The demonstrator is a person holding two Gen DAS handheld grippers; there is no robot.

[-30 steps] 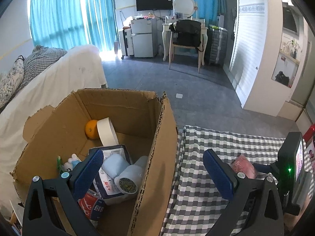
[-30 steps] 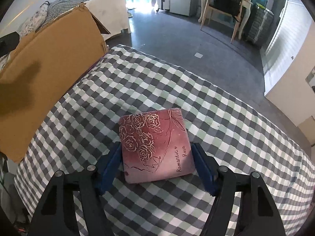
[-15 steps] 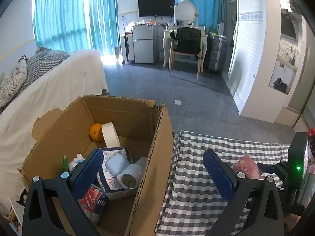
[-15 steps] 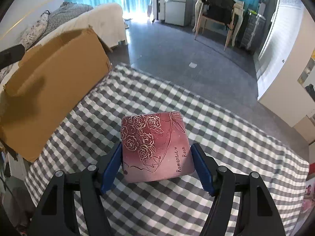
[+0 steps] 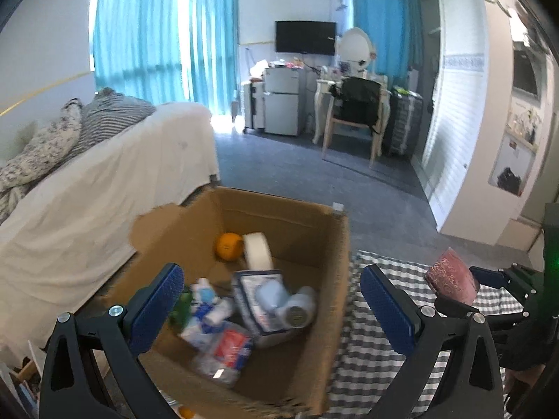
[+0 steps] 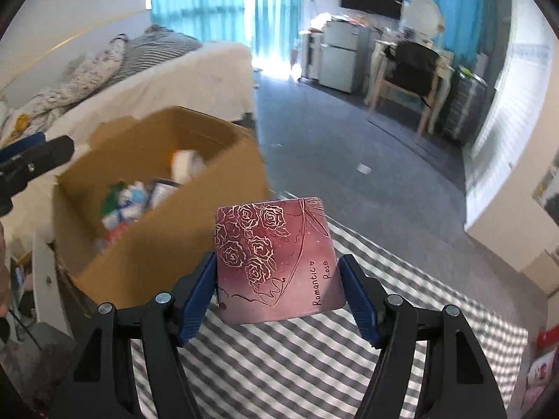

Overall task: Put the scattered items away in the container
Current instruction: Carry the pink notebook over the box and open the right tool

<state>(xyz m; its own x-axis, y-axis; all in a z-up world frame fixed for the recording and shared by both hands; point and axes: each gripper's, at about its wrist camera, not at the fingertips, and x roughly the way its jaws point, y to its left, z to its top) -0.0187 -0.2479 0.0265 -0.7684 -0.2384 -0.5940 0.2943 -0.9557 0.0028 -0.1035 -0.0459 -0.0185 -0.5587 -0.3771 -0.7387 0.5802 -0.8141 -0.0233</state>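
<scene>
Rose tin (image 6: pixel 279 258) clamped by right gripper (image 6: pixel 277 291); left gripper (image 5: pixel 276 309) spread above cardboard box (image 5: pixel 340 279).

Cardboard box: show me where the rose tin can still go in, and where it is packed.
The cardboard box has bare floor along its near right wall, in front of the white bottle, and at the back left beside the orange. The middle is crowded: packets, bottles, the tape roll. The right gripper holds the rose tin.

Daylight glares through the curtains (image 5: pixel 139 38) (fisheye-bent edges), with the box contents (image 5: pixel 244 307) motion-blurred.
</scene>
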